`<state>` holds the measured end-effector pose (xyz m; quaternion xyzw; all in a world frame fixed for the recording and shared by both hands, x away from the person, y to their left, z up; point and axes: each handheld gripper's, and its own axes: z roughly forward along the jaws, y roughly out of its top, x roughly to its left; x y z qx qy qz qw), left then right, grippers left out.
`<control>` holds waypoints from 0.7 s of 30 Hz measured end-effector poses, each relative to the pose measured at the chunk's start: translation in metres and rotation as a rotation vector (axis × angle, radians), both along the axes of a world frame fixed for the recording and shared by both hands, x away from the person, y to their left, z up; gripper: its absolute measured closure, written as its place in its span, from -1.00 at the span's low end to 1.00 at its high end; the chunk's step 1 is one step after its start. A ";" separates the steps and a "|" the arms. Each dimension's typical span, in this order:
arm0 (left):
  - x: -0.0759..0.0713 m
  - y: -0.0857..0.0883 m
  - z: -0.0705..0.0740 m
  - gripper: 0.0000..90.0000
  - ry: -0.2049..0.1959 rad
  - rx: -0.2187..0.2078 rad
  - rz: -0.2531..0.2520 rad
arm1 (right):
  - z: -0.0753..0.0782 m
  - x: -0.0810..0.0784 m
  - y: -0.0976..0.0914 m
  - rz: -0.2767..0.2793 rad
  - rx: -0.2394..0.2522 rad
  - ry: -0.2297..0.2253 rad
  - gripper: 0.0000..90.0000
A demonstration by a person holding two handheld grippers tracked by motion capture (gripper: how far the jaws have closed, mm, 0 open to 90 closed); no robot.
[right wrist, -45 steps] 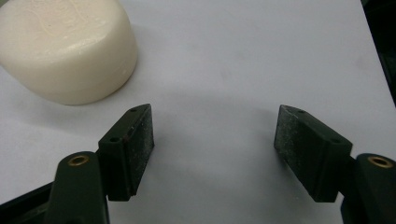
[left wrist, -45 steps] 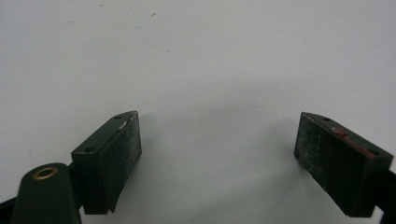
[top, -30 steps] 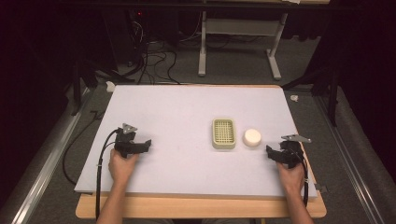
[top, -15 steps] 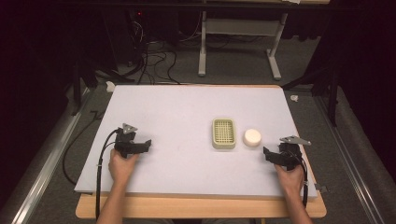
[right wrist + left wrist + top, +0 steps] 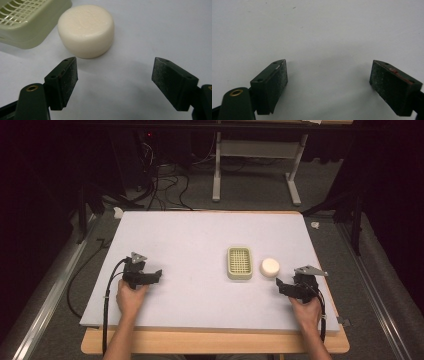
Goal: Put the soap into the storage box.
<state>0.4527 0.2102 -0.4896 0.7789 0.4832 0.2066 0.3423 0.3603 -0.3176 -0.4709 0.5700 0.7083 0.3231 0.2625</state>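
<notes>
White soap puck (image 5: 86, 31) sits just ahead of right gripper (image 5: 113, 83), jaws just been opening, nothing btwn.

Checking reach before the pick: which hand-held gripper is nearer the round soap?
Right. The right hand-held gripper sits just short of the soap, jaws apart; the left hand-held gripper is far across the table, beyond the soap dish.

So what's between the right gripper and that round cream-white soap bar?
Nothing: bare pale table surface separates the open right gripper from the round cream-white soap bar, clearest in the right gripper view.
</notes>
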 end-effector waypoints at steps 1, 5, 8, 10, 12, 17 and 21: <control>0.000 0.000 0.000 -0.66 0.000 0.000 0.000 | 0.000 0.000 0.000 0.000 0.000 0.000 -0.52; 0.000 0.000 0.000 -0.66 0.000 0.000 0.000 | 0.004 0.001 0.006 0.022 -0.004 -0.007 -0.55; 0.000 0.000 0.000 -0.66 -0.001 0.000 0.000 | 0.006 0.003 0.009 0.032 0.007 -0.010 -0.58; 0.000 0.000 0.000 -0.66 -0.001 0.000 0.000 | 0.008 0.005 0.011 0.037 0.011 -0.011 -0.60; 0.000 0.000 0.000 -0.66 0.000 0.000 0.000 | 0.009 0.007 0.013 0.044 0.014 -0.015 -0.62; 0.000 0.000 0.000 -0.66 0.000 0.000 0.000 | 0.013 0.011 0.019 0.064 0.014 -0.004 -0.67; 0.000 0.000 0.000 -0.66 0.000 0.001 0.000 | 0.012 0.016 0.023 0.087 0.022 0.008 -0.69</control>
